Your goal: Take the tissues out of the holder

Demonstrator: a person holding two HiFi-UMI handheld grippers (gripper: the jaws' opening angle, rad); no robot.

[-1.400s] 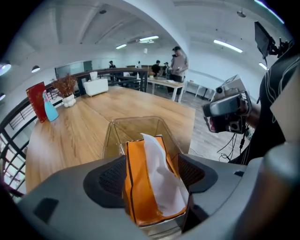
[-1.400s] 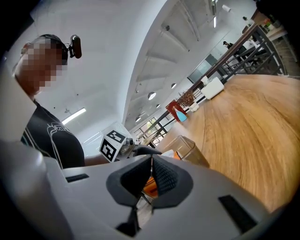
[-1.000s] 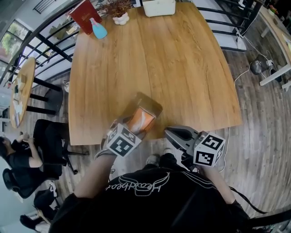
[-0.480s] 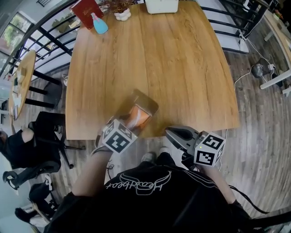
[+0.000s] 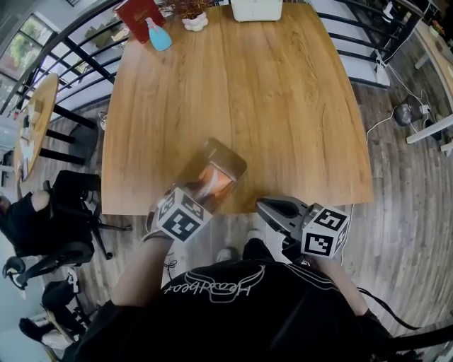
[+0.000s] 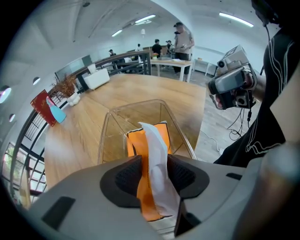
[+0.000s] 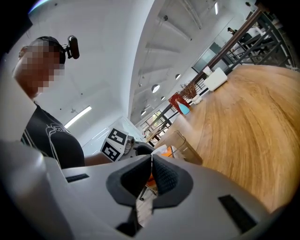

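A clear plastic holder (image 5: pixel 225 157) lies near the front edge of the wooden table (image 5: pixel 269 99). An orange tissue pack (image 5: pixel 214 185) with a white tissue (image 6: pixel 157 152) sticking out sits in its mouth. My left gripper (image 5: pixel 200 199) reaches into that mouth. In the left gripper view its jaws (image 6: pixel 152 176) are closing, and both pads touch the pack and tissue between them. The holder's walls (image 6: pixel 112 136) spread out behind the pack. My right gripper (image 5: pixel 267 206) hangs just off the table edge, right of the holder, shut (image 7: pixel 151 173) with nothing in it.
Along the table's far edge stand a red book (image 5: pixel 139 14), a blue bottle (image 5: pixel 159 37), a small white pot with dry twigs (image 5: pixel 195 22) and a white box (image 5: pixel 255 8). Black chairs (image 5: pixel 78 212) and a railing are on the left, and cables lie on the floor at right.
The left gripper has shifted slightly left and lower at the holder's mouth. The right gripper has stayed put. A person at the far left has moved.
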